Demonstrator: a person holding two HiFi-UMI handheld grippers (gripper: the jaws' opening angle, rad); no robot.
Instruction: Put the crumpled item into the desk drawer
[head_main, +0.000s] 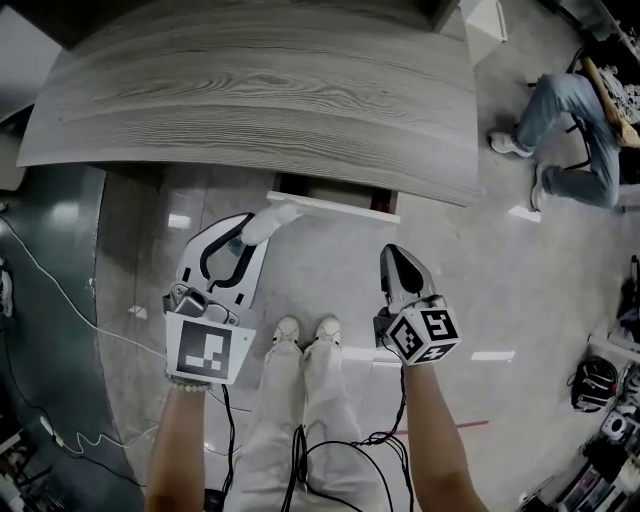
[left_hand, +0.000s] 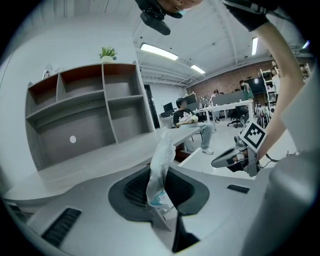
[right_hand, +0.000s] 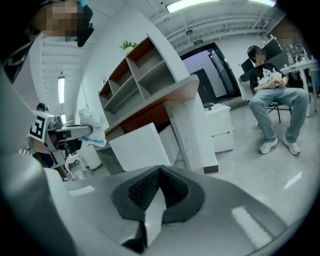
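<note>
While the left hand-held gripper (head_main: 250, 234) clamps a crumpled white wrapper (head_main: 272, 220) just short of the open drawer (head_main: 338, 206), the right hand-held gripper (head_main: 398, 257) is closed, empty.

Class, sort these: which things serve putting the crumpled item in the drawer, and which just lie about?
Job: crumpled item, drawer, desk, left hand-held gripper.
Lying about: shelf unit, plant, white cabinet.
</note>
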